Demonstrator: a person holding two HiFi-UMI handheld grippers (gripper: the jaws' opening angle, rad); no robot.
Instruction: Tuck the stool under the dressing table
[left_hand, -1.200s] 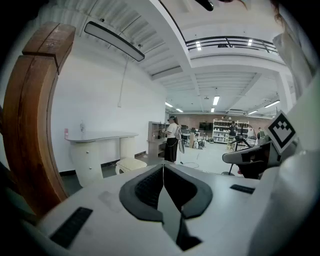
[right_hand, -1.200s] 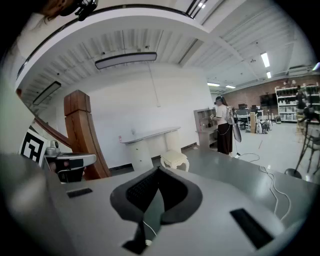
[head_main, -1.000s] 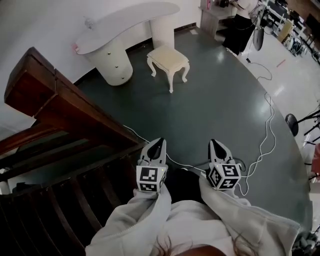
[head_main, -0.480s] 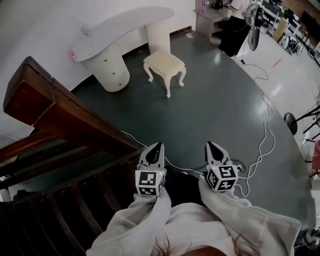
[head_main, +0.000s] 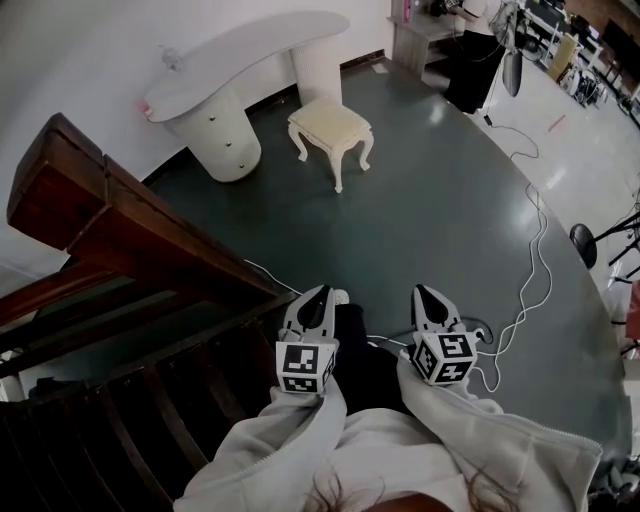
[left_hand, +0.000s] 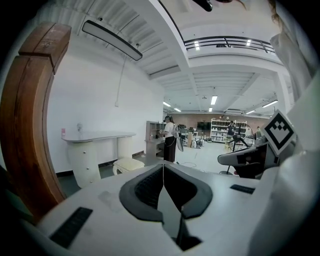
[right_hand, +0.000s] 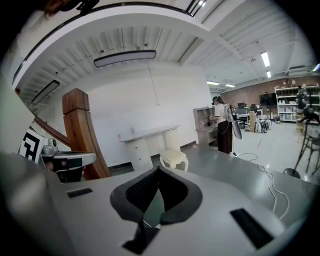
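A cream stool with a padded seat and curved legs stands on the dark green floor, in front of the white dressing table and just clear of its right leg. In the gripper views the stool and the dressing table lie far ahead. My left gripper and right gripper are held close to my body, several steps from the stool. Both are shut with nothing between the jaws.
A dark wooden stair rail runs along my left side. White cables trail over the floor on the right. A person stands by a small shelf unit at the back, and a black stand base sits at the far right.
The view has shifted slightly, and the stool and table sit a little further left in the picture than one second ago. Both grippers stay shut and held in front of me.
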